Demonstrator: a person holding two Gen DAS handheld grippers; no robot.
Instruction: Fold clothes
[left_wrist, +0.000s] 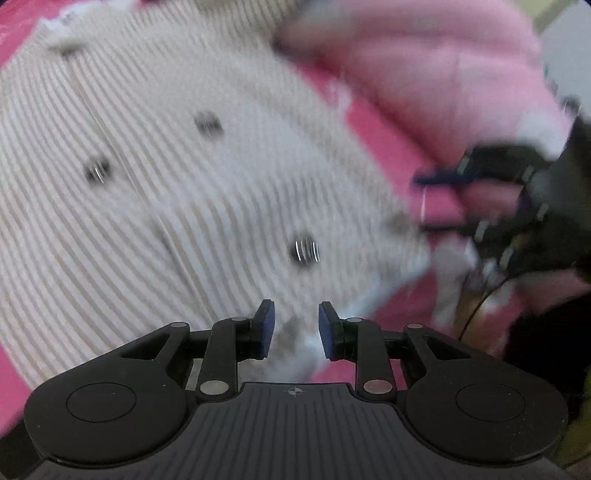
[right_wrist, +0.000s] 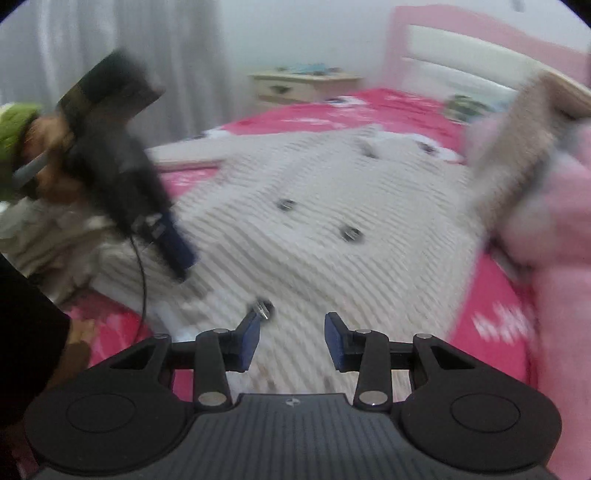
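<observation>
Cream ribbed garment (right_wrist: 332, 221) w/ thin stripes lies spread flat on the pink bed, approx. centre. 3 dark buttons show in the left wrist view, e.g. 1 button (left_wrist: 303, 251) near the lower middle. Pink fleece garment (right_wrist: 554, 229) bunched at its right edge.

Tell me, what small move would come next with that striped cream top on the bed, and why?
Probably lower one gripper to an edge of the striped cream top and pinch it. Both the left gripper and right gripper stand open with nothing between the pads, and the top lies spread on the pink bedsheet, seemingly unfolded.
</observation>
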